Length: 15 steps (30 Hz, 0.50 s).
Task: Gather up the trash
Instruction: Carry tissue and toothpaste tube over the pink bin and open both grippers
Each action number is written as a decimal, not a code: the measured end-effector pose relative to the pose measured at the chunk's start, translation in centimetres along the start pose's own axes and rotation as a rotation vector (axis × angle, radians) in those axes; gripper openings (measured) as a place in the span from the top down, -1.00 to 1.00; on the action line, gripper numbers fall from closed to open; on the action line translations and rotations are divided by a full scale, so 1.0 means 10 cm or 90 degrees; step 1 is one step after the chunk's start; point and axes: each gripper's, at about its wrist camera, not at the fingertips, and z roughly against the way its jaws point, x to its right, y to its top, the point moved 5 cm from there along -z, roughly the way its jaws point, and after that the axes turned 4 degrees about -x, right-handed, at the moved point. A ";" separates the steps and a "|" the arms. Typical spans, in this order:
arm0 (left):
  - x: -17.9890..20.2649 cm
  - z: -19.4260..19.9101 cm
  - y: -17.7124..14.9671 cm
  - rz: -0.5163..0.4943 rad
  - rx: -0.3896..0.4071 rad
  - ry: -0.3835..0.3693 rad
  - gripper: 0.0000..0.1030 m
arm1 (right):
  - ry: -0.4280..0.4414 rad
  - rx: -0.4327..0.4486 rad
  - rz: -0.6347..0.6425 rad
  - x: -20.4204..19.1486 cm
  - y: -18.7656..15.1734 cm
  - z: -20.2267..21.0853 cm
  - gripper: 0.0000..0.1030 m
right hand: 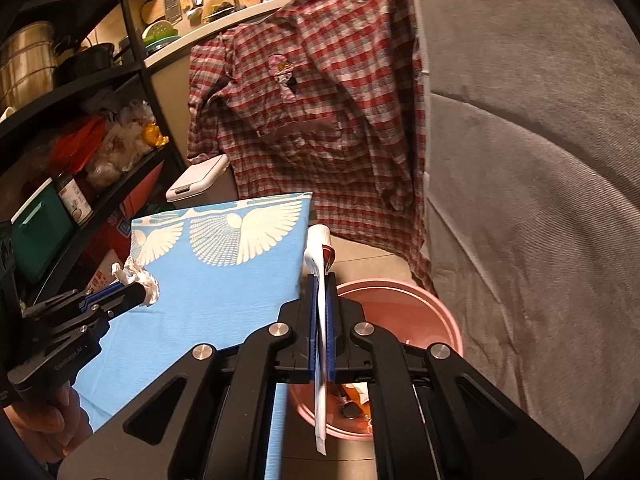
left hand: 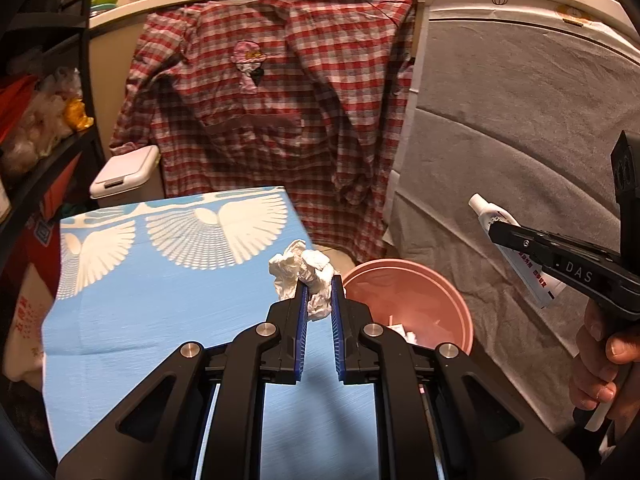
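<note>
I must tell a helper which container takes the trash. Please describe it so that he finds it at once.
Find the blue patterned tablecloth. At its right edge, on the floor before the grey fabric sofa, stands the round pink plastic bucket. Unlike the white lidded bin behind the table, it is open, with scraps inside.

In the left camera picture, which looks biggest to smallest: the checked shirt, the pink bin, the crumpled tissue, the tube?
1. Checked shirt
2. Pink bin
3. Crumpled tissue and tube: look alike in size, so unranked.
</note>
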 end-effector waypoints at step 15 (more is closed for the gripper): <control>0.59 -0.54 0.00 -0.030 -0.049 -0.055 0.78 | -0.028 -0.033 -0.002 0.38 0.01 -0.19 0.92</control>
